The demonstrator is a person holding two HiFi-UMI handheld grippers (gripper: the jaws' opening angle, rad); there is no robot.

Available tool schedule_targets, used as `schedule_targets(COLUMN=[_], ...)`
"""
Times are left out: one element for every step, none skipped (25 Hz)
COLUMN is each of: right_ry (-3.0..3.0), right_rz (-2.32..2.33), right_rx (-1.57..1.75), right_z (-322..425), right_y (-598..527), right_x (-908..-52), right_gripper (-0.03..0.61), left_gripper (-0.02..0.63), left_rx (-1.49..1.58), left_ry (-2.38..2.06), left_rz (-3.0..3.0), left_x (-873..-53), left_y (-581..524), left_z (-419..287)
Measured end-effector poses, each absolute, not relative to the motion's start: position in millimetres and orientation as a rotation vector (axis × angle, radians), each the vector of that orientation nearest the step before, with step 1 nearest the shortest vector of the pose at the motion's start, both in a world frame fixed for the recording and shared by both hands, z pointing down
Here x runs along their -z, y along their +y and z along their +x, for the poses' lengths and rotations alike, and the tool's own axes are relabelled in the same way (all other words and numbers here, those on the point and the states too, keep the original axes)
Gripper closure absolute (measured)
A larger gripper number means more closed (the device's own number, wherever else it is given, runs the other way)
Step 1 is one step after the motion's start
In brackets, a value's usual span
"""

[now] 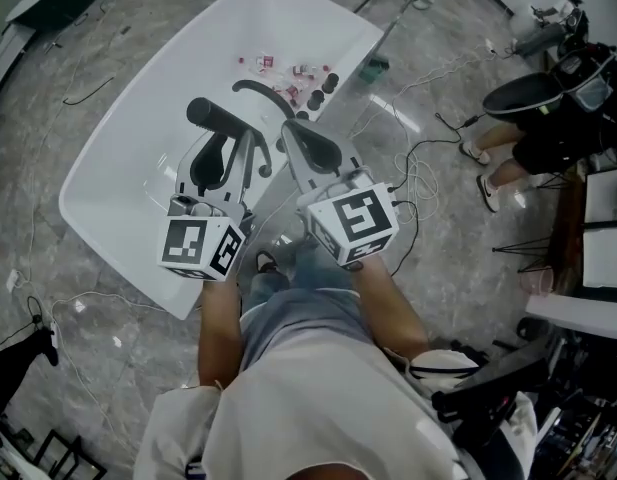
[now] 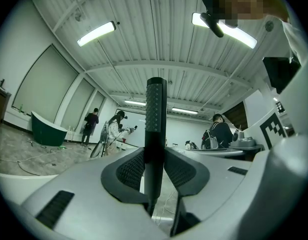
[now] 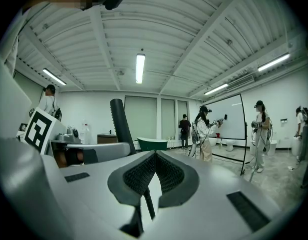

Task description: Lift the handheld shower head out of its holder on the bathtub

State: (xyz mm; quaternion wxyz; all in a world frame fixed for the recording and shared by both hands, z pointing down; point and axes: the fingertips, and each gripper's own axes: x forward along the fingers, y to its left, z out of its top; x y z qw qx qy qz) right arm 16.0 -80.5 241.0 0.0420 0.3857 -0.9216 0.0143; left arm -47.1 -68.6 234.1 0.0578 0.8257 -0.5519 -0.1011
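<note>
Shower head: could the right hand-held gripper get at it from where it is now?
Probably yes. The shower head stands close beside the right hand-held gripper with nothing between them, though its jaws are shut, and the left hand-held gripper clamps it.

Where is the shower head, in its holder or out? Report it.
Out: the left gripper clamps the shower head, held in open air above the bathtub, with no holder around it.

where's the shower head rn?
Head view, left side: the handheld shower head is clamped in the left gripper jaws above the white bathtub, beside the right gripper. In the left gripper view it stands upright between the jaws.
</note>
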Motion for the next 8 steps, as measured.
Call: schedule_targets(right_ry=[-2.816,-2.812,-2.809,-2.807,-2.805,-2.802,-2.800,-2.797], right_rz=[1.182,1.185,1.188,1.192,1.197,1.203,1.209,1.215], right_rx=[-0.041,-0.036,-0.033,-0.034,-0.037,-0.041,-0.045,-0.049], right_z=[15,14,13,13,13,14,15,16], right_y=[-82,-83,-83,-84,-84,-85,-85,-85], right_x=[-243,-244,-246,-246,-247,-247,-248,-249], right_gripper=[0.562,0.563,0.563,0.563,0.563,0.563,0.563,0.563], left_gripper=[0.482,0.482,0.482,0.482,0.482,0.482,0.482,0.482], left_rx=[0.310,0.310,0.310,0.311,0.314,0.318,0.323,0.328], left_ry=[-1.674,-1.677,-1.682,-1.687,-1.691,-1.693,-1.695,-1.696], left_rz=[2.495,2.485,2.477,2.471,2.469,2.468,2.468,2.468], left_x=[-236,-238,-239,-239,-240,-241,-241,-242], left_y=[-69,-69,-69,-68,-67,-67,-66,-65], left_z=[-51,-55,-60,-64,-67,-70,-72,-74])
